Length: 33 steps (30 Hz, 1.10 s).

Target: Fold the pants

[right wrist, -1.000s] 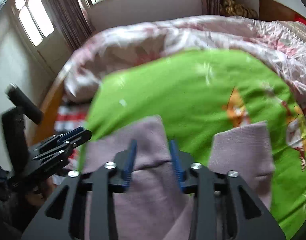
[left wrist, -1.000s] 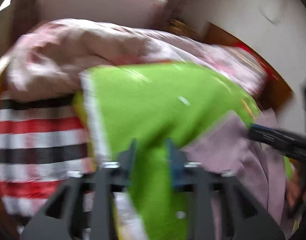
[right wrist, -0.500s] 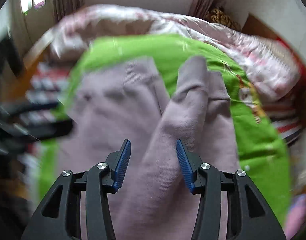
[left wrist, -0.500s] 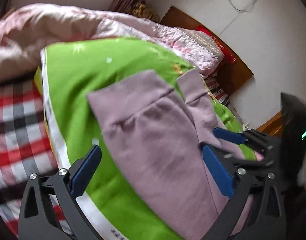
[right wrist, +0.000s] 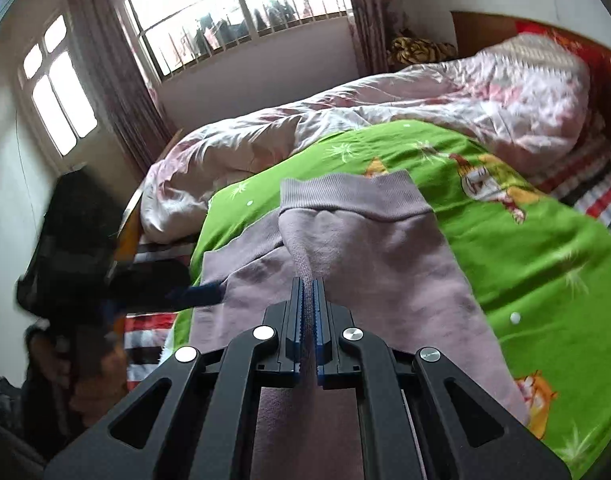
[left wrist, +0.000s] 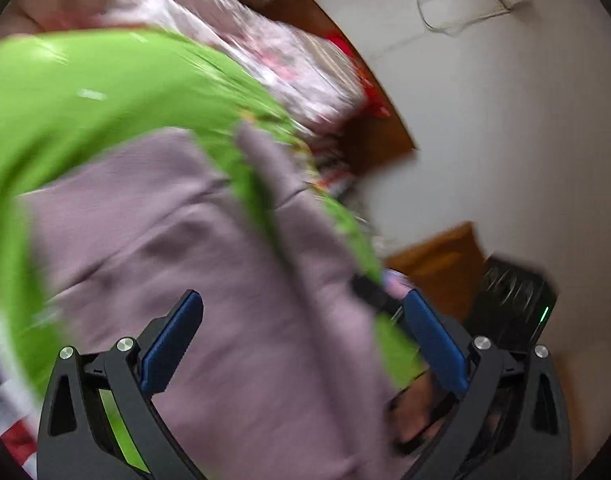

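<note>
The mauve pants [right wrist: 345, 240] lie on a green cartoon-print blanket [right wrist: 525, 248] on the bed. My right gripper [right wrist: 307, 292] is shut on a raised fold of the pants, near one leg whose ribbed cuff [right wrist: 345, 190] points away. In the blurred left wrist view the pants [left wrist: 225, 280] fill the middle, and my left gripper [left wrist: 301, 340] is wide open just above the cloth, holding nothing. The left gripper also shows at the pants' left edge in the right wrist view [right wrist: 197, 292].
A pink floral quilt [right wrist: 345, 120] is bunched at the far side of the bed. A striped red, black and white sheet [right wrist: 149, 336] lies under the blanket. A wooden headboard [right wrist: 485, 28] and a window [right wrist: 233, 12] stand beyond. The white wall [left wrist: 505, 120] is to the right.
My right gripper has closed on a fold of the pants; it was open half a second ago. My left gripper, narrow a second ago, has opened wide and swung right over the pants.
</note>
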Tool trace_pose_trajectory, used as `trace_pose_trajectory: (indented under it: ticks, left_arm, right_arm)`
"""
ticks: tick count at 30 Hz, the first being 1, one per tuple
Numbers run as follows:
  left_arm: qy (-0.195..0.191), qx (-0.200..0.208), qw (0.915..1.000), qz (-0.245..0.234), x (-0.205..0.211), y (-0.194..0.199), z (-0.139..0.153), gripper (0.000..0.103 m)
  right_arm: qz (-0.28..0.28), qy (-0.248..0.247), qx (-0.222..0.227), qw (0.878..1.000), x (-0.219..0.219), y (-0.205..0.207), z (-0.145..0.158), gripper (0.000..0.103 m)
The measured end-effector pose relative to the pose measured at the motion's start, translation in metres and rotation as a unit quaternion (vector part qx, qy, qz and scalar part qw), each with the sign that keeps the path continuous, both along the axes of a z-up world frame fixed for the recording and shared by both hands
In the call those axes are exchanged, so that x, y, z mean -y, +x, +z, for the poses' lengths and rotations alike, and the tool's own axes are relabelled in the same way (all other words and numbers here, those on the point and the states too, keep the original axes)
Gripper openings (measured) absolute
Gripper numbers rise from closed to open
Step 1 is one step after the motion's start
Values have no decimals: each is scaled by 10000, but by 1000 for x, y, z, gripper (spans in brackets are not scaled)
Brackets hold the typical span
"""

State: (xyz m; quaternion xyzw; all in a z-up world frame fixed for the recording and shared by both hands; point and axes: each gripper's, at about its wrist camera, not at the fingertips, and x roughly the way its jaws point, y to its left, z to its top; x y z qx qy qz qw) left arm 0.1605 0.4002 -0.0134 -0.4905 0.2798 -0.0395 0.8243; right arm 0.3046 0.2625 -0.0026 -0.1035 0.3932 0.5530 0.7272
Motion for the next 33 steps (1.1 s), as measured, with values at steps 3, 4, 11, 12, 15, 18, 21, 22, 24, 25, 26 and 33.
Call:
trace_pose_trajectory:
  ticks: [3, 4, 11, 12, 15, 18, 21, 22, 24, 25, 26, 33]
  left_arm:
    - [-263, -121, 9993, -216, -5, 44, -9, 99]
    - [-320, -349, 9988, -80, -9, 58, -17, 97]
    - [215, -514, 9984, 58, -10, 74, -23, 10]
    - [382, -524, 9979, 97, -10, 72, -20, 10]
    - [544, -589, 9966, 188, -16, 69, -18, 15]
    - [642, -644, 9955, 281, -21, 68, -20, 41]
    - [479, -601, 9964, 366, -30, 69, -24, 50]
    - [394, -570, 9969, 381, -32, 69, -26, 50]
    - [462, -592, 9967, 323, -31, 75, -26, 46]
    - [545, -615, 9962, 301, -29, 74, -26, 32]
    - [629, -638, 9955, 310, -29, 75, -26, 23]
    - [969, 50, 9942, 459, -19, 32, 22, 9]
  right_arm:
    - [78, -49, 7, 10000, -1, -5, -2, 5]
    - [109, -83, 24, 9999, -3, -7, -4, 5]
    - [291, -270, 152, 9991, -3, 6, 1, 75]
    - [162, -181, 198, 9995, 0, 15, 3, 94]
    - [-277, -16, -328, 9991, 0, 72, -1, 76]
    - [-520, -106, -987, 9937, -18, 126, -24, 57]
    - [-394, -338, -1423, 9885, -45, 153, -49, 56]
    - [-228, -443, -1645, 9851, -55, 156, -60, 56]
    - [-39, -620, -1684, 9838, -66, 152, -69, 56]
    - [41, -620, -1567, 9857, -68, 150, -69, 51]
    - [80, -582, -1581, 9857, -70, 150, -66, 28]
    - [402, 73, -770, 9962, -60, 102, 22, 19]
